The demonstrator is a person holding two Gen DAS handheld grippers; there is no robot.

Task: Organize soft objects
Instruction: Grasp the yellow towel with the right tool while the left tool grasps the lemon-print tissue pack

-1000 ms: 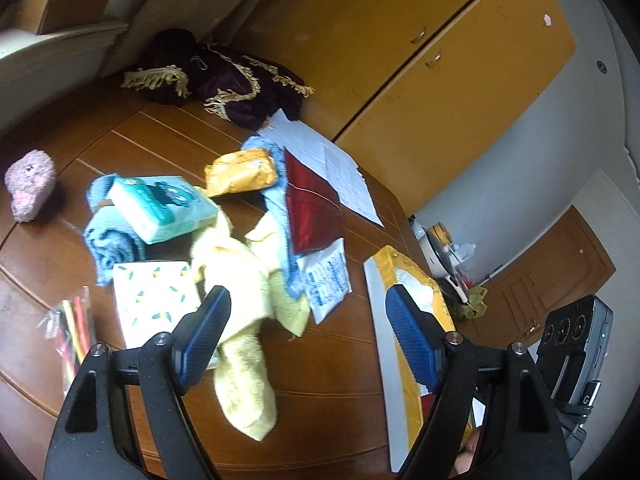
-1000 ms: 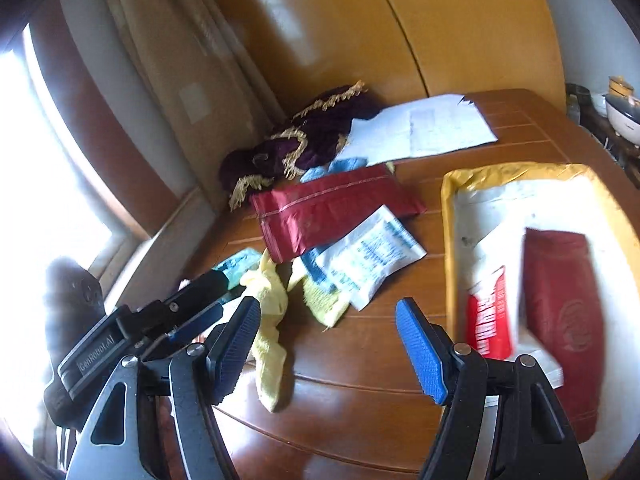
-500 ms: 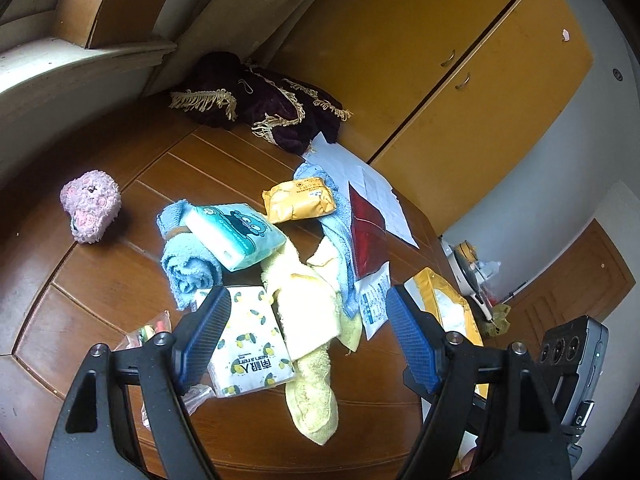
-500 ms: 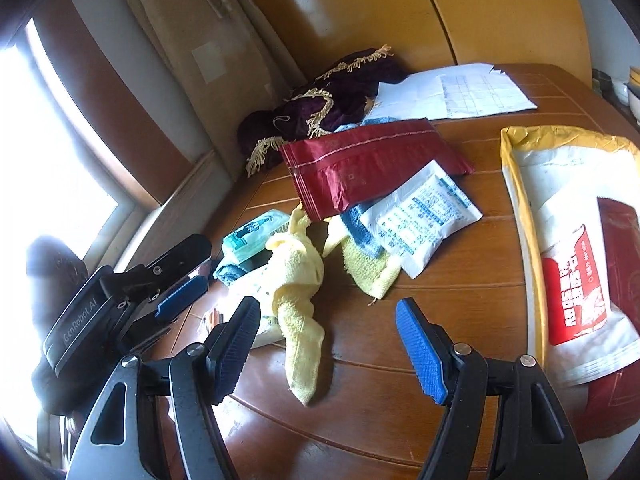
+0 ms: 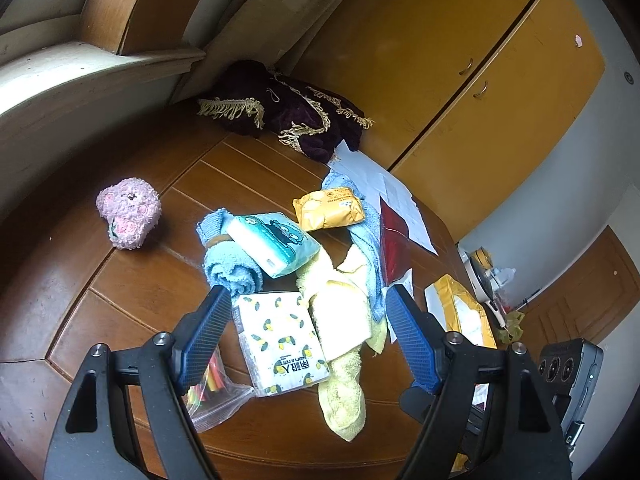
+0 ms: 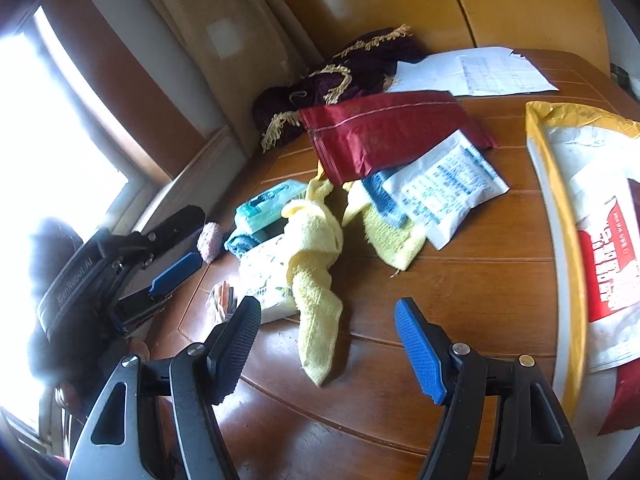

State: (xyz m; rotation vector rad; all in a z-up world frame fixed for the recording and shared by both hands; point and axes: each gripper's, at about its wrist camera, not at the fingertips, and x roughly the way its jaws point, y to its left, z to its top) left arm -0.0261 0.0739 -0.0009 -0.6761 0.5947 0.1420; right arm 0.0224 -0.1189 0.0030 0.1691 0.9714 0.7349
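— What's on the table [image 5: 152, 280], starting from the left?

— A pink plush toy [image 5: 129, 213] sits alone at the far left. Next comes a rolled blue towel [image 5: 230, 264] with a teal tissue pack [image 5: 276, 243] lying across it. In front of those, a white tissue pack with lemon print [image 5: 280, 340] lies flat, with a clear bag of coloured sticks [image 5: 212, 384] just beside it.

— And the yellow thing?

— A yellow towel [image 5: 340, 320], crumpled, draped against the lemon pack, one end trailing toward us. Behind it an orange packet [image 5: 330, 208] rests on a light blue cloth [image 5: 366, 248]. Further right lie a red foil bag [image 6: 392, 132] and a white sachet [image 6: 448, 188], then a big yellow-edged sack [image 6: 560, 184] at the far right.

— The grippers?

— The left gripper [image 5: 308, 340] hangs over the lemon pack, fingers spread wide, gripping nothing. The right gripper [image 6: 328, 352] hovers above the trailing end of the yellow towel, its fingers equally wide apart and empty.
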